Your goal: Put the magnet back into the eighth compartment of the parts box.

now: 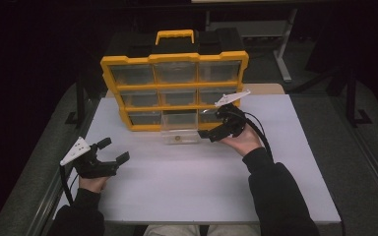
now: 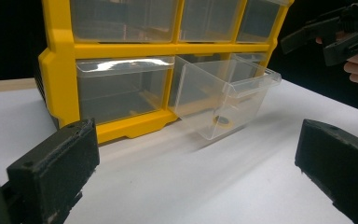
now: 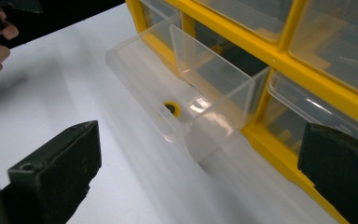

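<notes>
- Standing upright at the far side of the white table point(image 1: 187, 187): a yellow-framed organiser cabinet point(image 1: 174, 58) with a yellow carry handle on top and three rows of three clear drawers.
- Pulled well out of the cabinet's bottom row, middle slot: one clear plastic drawer point(image 1: 179, 129), front end out over the table, rear end at the slot's mouth.
- Transparent all round, with a thin rim and a lipped front wall (glare along the edges); tilted slightly nose-down in the left gripper view point(image 2: 223, 100).
- Lying on that drawer's floor near its front: a small yellow ring with a dark centre point(image 3: 171, 108), too small to identify more closely.
- Just right of the open drawer, close to the cabinet's bottom right corner: right gripper point(image 1: 210, 134), black jaws spread wide, pinching nothing.
- Well apart from the cabinet, near the table's front left edge: left gripper point(image 1: 114, 150), jaws likewise spread wide, free of any object.
</notes>
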Action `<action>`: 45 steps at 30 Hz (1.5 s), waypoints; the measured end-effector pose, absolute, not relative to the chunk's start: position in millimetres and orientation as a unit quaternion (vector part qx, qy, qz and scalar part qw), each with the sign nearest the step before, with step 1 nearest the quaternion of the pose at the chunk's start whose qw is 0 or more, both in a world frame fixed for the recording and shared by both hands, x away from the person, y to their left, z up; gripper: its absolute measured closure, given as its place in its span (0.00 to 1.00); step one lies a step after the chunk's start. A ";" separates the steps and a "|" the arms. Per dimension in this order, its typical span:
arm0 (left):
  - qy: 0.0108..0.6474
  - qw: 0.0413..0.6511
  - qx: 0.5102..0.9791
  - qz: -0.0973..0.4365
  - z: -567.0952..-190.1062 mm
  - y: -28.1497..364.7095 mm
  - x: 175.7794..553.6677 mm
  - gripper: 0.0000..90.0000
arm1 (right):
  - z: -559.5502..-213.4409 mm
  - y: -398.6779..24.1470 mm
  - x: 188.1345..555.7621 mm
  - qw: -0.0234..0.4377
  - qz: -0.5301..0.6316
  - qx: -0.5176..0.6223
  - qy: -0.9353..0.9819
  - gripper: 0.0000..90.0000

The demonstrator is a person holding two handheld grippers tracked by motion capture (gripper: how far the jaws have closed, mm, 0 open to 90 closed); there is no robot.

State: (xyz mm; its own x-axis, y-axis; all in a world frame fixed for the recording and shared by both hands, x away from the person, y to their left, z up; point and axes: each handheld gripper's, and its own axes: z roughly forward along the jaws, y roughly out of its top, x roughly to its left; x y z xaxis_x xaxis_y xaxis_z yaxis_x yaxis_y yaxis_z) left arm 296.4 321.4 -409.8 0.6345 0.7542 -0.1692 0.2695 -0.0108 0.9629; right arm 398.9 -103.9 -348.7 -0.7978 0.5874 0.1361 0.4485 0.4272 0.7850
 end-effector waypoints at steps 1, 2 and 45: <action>0.376 0.594 0.681 0.204 -409.8 321.4 296.4 0.00 | -348.7 -103.9 398.9 0.079 0.438 0.308 0.841 0.00; 0.376 0.594 0.682 0.203 -409.9 321.2 296.5 0.00 | -350.2 -107.4 397.0 0.084 0.438 0.310 0.839 0.00; 0.379 0.590 0.684 0.201 -410.8 320.1 296.8 0.00 | -374.6 -177.3 350.0 0.084 0.491 0.341 0.797 0.00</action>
State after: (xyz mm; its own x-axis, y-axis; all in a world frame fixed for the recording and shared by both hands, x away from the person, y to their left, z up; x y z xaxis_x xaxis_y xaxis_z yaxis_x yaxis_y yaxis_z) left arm 296.8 320.1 -410.8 0.6321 0.7557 -0.1712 0.2809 -0.0176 0.9596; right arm 350.0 -177.3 -374.6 -0.7532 0.6261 0.2015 0.4616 0.2849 0.8401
